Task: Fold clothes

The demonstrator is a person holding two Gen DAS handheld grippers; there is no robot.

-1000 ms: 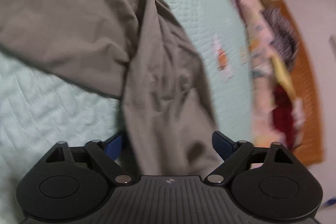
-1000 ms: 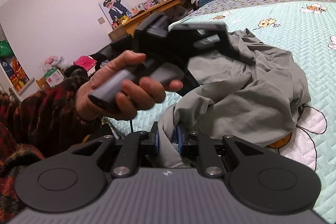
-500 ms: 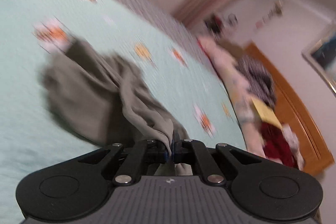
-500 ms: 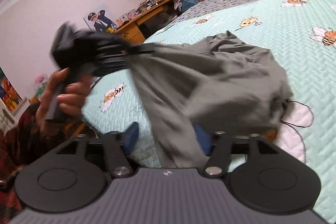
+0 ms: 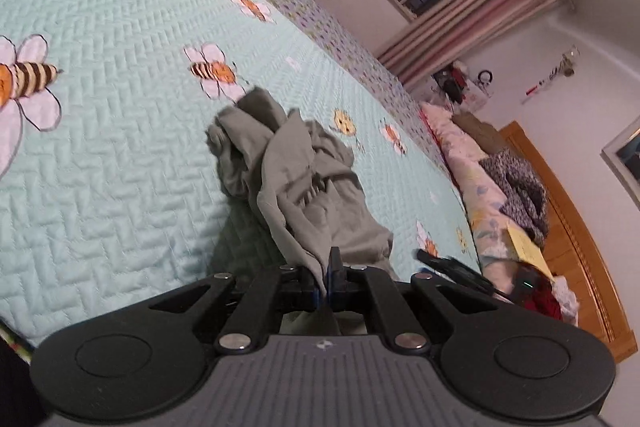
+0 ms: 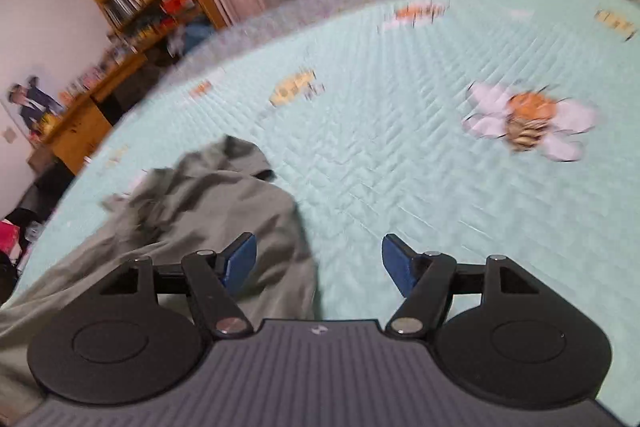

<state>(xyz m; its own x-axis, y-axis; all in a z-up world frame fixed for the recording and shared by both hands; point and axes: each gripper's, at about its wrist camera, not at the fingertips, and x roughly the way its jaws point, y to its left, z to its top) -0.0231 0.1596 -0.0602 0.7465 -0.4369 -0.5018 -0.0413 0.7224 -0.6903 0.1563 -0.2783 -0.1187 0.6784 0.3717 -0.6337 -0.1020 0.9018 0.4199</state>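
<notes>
One grey garment (image 5: 296, 183), one quilted bedspread (image 5: 100, 155), two hand-held grippers.

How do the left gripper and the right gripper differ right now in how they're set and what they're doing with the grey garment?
The left gripper is shut, pinching a fold of the grey garment; the right gripper stands wide open, its jaws having just been opening, with nothing between them. The left gripper holds cloth lifted off the quilt; the right gripper hangs over the garment's edge and bare quilt. Both have blue pads and point down toward the bed.
</notes>
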